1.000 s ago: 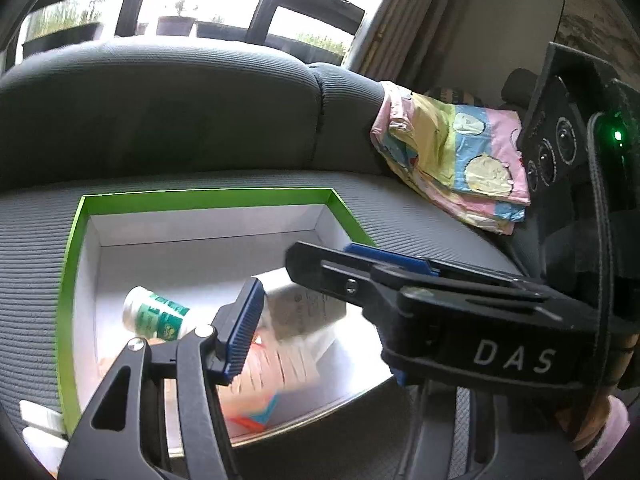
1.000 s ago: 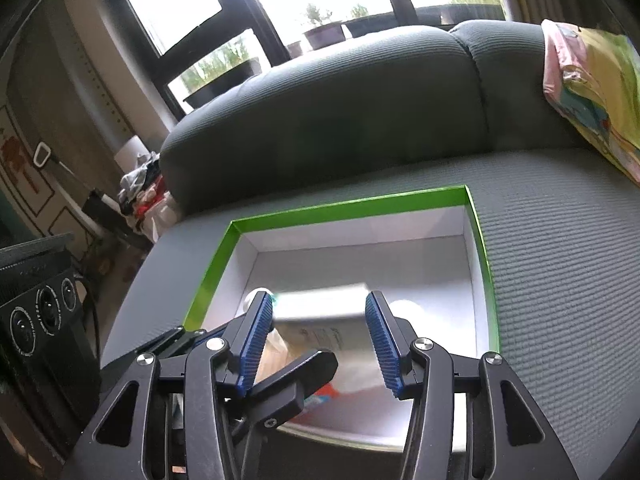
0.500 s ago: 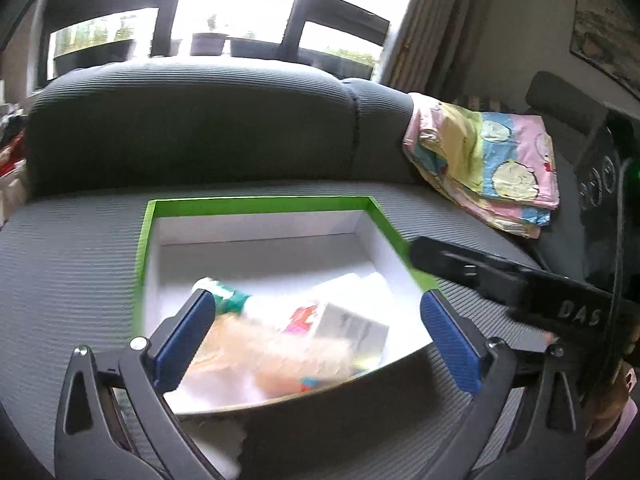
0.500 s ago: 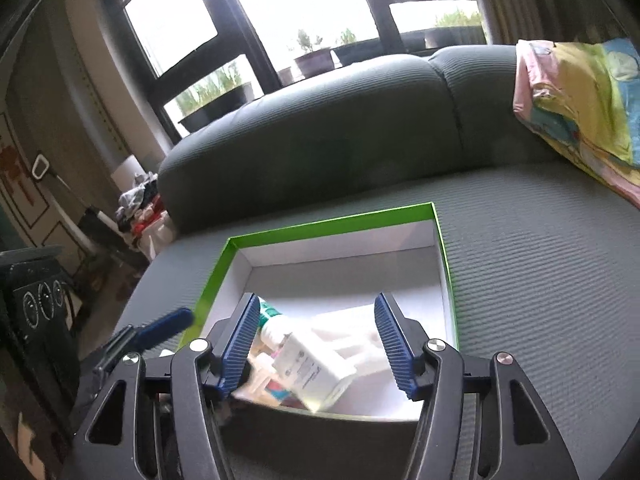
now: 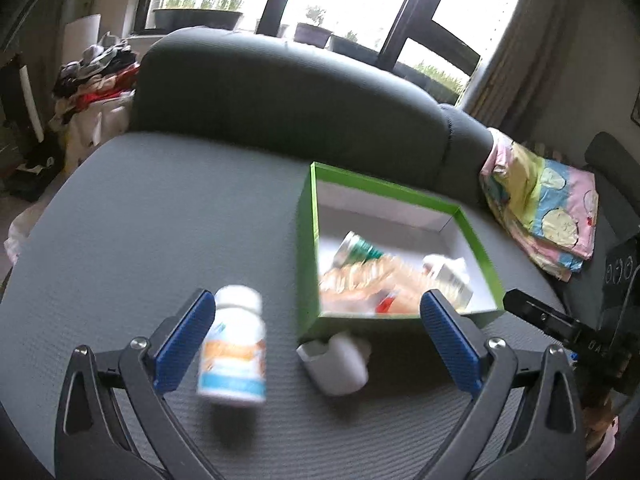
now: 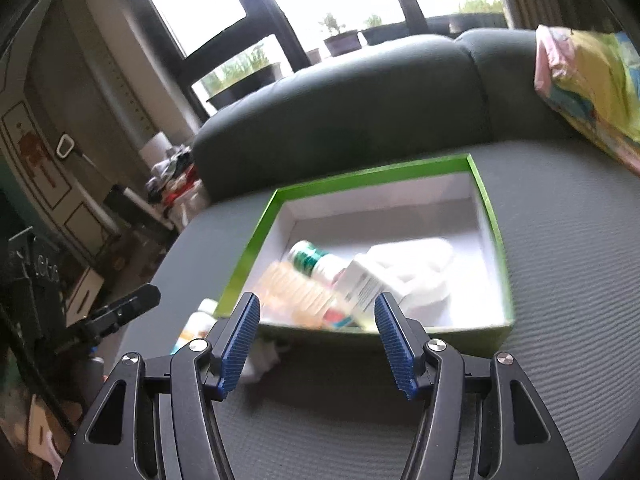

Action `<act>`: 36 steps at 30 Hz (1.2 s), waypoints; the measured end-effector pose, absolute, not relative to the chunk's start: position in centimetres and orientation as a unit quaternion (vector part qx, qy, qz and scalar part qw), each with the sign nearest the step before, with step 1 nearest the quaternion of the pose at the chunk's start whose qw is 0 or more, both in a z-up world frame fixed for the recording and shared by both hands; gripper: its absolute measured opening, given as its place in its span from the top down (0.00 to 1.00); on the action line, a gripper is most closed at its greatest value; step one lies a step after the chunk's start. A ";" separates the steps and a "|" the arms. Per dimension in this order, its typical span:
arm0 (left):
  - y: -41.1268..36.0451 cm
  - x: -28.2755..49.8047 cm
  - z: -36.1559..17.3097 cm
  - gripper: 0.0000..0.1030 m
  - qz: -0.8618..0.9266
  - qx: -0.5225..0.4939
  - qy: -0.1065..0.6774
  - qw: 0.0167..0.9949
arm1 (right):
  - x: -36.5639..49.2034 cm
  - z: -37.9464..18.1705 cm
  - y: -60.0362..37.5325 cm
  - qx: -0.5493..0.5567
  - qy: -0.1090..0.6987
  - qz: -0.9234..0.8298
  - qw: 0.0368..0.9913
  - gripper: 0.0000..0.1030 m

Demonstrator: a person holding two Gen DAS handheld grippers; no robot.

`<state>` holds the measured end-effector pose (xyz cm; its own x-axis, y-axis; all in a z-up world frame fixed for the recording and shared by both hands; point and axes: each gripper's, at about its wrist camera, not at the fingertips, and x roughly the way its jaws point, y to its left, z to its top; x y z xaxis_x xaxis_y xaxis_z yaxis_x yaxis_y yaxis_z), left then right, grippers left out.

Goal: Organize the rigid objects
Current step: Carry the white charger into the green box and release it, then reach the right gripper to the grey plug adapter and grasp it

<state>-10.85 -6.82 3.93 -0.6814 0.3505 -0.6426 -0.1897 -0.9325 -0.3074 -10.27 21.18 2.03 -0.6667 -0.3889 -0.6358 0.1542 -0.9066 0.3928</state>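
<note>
The left gripper (image 5: 320, 328) now stands with jaws spread wide, where a second ago they were nearly closed, and its view has swung left: the green box (image 5: 308, 248) sits at 2 o'clock, and a white bottle (image 5: 234, 346) and a white cap (image 5: 340, 364) appear. The right gripper (image 6: 318, 344) has widened and pulled back from the box.

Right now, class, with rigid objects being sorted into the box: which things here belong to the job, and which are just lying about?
Belong to the job:
- green box
- white pill bottle outside it
- small white container beside the box's front wall
- bottles and carton inside

Just lying about:
- patterned cloth
- grey sofa
- clothes pile
</note>
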 end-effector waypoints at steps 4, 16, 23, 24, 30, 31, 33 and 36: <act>-6.8 -9.8 2.4 0.01 0.907 -0.387 -0.095 0.140 | -9.6 0.4 19.8 0.398 -0.152 -0.890 0.163 0.41; -4.5 -8.3 0.2 0.04 0.891 -0.363 -0.079 0.259 | -7.3 -4.4 16.1 0.424 -0.094 -0.879 0.197 0.41; -3.1 -10.0 -1.7 0.21 0.878 -0.384 -0.082 0.274 | -7.6 -6.1 13.5 0.428 -0.081 -0.871 0.225 0.41; -3.0 -10.2 -1.8 0.24 0.877 -0.386 -0.086 0.274 | -7.7 -6.2 13.1 0.428 -0.077 -0.872 0.224 0.41; -2.4 -10.9 -2.5 0.27 0.875 -0.397 -0.084 0.263 | -8.6 -6.9 12.6 0.429 -0.084 -0.873 0.216 0.40; -2.3 -11.0 -2.6 0.27 0.876 -0.398 -0.081 0.260 | -8.8 -7.0 12.7 0.428 -0.087 -0.874 0.213 0.40; -2.3 -11.1 -2.8 0.27 0.877 -0.399 -0.078 0.257 | -9.1 -7.2 12.8 0.430 -0.091 -0.873 0.212 0.40; -2.1 -11.3 -3.0 0.27 0.880 -0.399 -0.068 0.248 | -9.5 -7.4 12.8 0.433 -0.098 -0.870 0.214 0.40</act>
<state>-11.30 -2.09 -3.00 -0.5590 0.4915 -0.6678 -0.3827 -0.8674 -0.3180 -9.49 12.83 -7.41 -0.5327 -0.4575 -0.7119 0.2880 -0.8891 0.3559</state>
